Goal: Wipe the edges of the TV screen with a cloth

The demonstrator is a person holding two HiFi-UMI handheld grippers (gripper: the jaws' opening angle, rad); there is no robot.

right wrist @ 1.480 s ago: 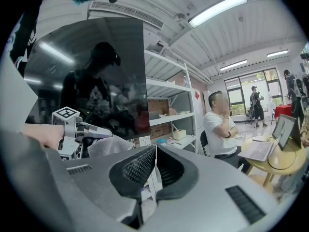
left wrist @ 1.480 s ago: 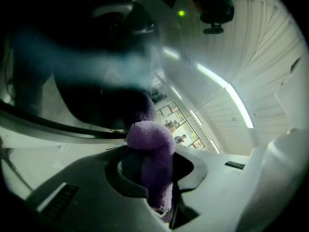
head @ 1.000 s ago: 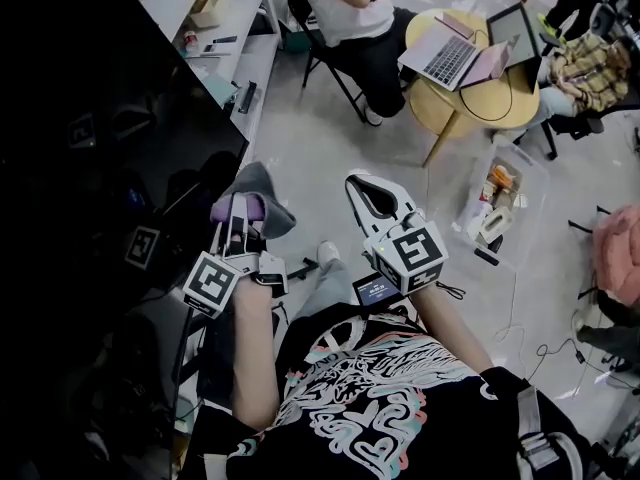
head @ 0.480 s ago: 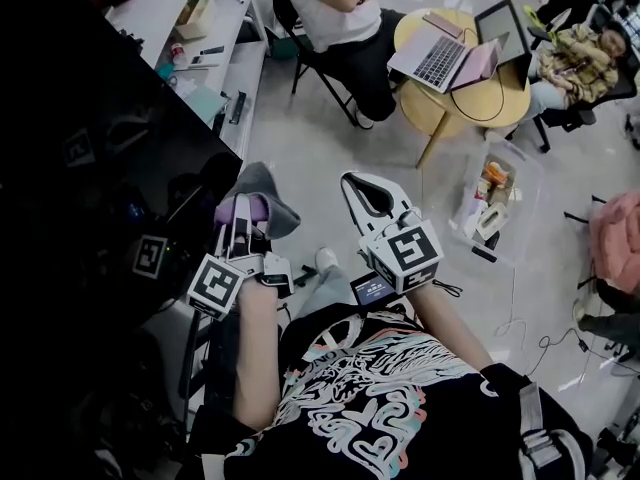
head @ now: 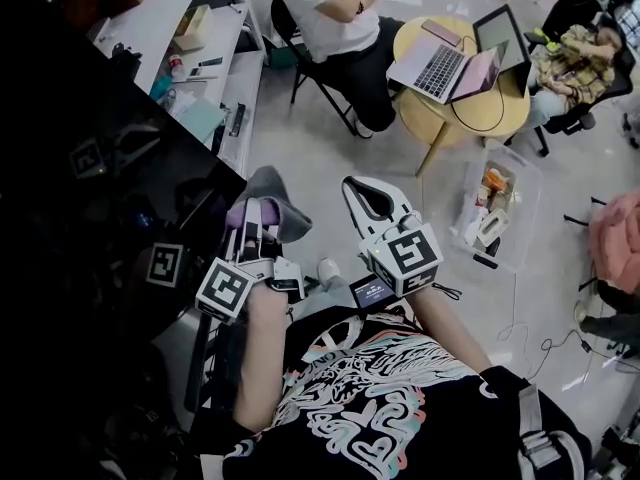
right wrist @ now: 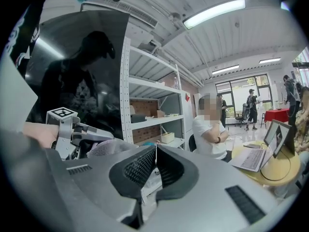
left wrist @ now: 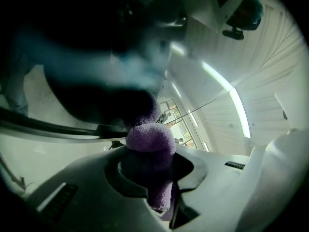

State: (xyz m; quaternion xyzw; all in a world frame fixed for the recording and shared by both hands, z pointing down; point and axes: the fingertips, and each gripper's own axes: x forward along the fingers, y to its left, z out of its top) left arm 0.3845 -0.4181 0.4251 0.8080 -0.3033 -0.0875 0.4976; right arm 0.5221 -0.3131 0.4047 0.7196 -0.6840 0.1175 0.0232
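Soft fuzzy cloth (left wrist: 150,138): purple and grey
Flat TV screen (head: 90,198): shiny black
Plastic right gripper (head: 362,183): white, with black-and-white square marks
Person's T-shirt (head: 370,398): black, pale swirls

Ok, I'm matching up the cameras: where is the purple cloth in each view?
Head view: cloth left of centre, at the left gripper tip.
Left gripper view: centre, clamped between its jaws.
Right gripper view: lower left, pale lump beside the marker cube.
Shared landmark: dark TV screen, left side in head and right gripper views.

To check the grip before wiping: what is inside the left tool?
A purple cloth is clamped inside the left tool. The tool's body covers the cloth's lower end.
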